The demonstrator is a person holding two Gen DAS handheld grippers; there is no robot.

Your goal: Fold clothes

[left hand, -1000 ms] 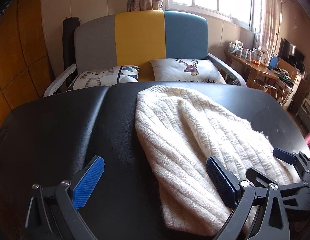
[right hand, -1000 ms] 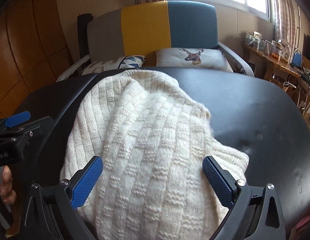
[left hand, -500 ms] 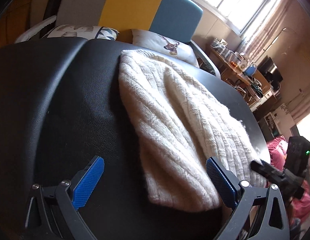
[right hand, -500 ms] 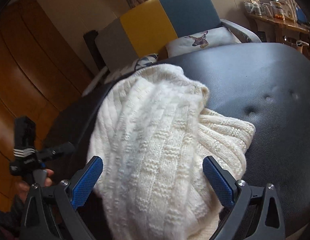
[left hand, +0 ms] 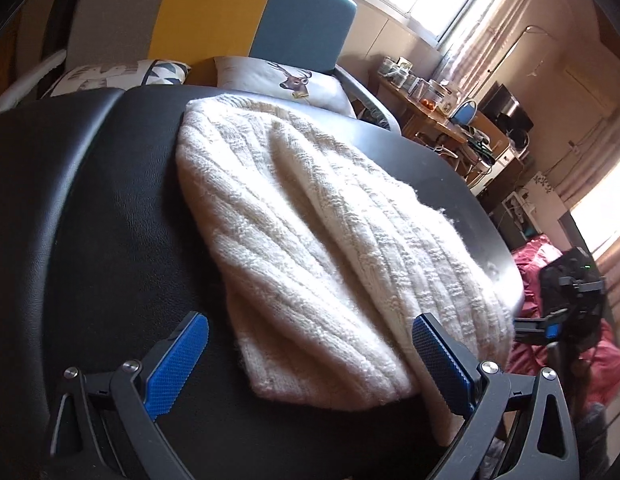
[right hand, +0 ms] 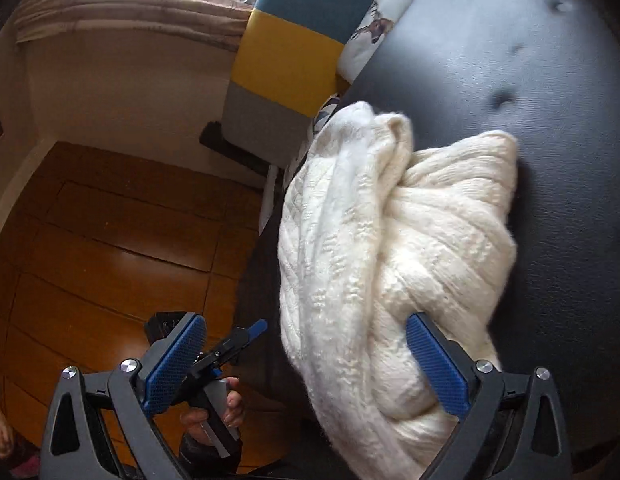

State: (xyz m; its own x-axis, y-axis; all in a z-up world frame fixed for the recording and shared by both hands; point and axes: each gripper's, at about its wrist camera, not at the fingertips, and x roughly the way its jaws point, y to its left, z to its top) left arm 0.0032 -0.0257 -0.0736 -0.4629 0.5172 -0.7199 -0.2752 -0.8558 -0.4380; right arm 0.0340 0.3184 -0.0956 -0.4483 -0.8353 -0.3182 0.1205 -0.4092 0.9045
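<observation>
Sweater point(left hand: 310, 232), cream and thick-knitted, lies folded in a bundle on the black padded table point(left hand: 89, 220), its near edge between my jaws. I see my left gripper point(left hand: 310, 364) with jaws wide, gripping nothing, just above the near hem. My right gripper point(right hand: 305, 364) is also wide apart, tilted over the bundle's near left side.

A black padded leather-like table top point(left hand: 89, 208), showing a seam towards its left side and a few button dimples point(right hand: 502, 98) on the right, is carrying a single folded cream knitted sweater point(left hand: 310, 240), which is lying bunched across its middle and reaching its near edge.
</observation>
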